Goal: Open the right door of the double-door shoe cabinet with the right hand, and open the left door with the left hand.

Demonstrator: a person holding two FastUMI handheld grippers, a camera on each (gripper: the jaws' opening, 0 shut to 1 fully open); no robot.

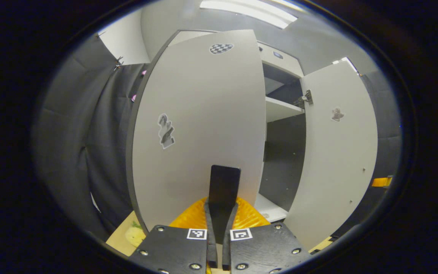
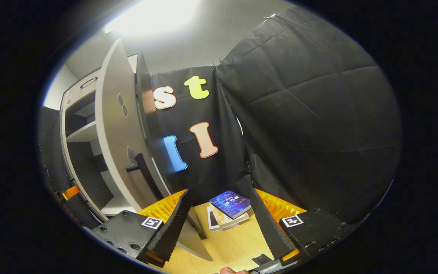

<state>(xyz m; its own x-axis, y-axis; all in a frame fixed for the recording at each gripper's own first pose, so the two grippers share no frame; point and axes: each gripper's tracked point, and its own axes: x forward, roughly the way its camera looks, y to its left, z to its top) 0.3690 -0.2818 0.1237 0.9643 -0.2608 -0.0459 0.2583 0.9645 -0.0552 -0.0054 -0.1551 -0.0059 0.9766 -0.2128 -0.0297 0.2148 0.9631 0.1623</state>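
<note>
Left gripper (image 1: 219,243) fingers pinching left door handle (image 1: 224,186) — right gripper (image 2: 219,224) fingers spread, right door (image 2: 122,144) open.

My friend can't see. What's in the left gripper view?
The left hand-held gripper is shut on the dark handle of the cabinet's left door, which is swung partly open. The right door stands open too, showing a shelf inside.

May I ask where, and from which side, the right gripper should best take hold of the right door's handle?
Probably mid-bar. The handle is a slim upright bar standing off the outer face of the open right door on a short stub, leaving a gap behind it. Bring the open right gripper in from that outer-face side, one finger on each side of the bar.
</note>
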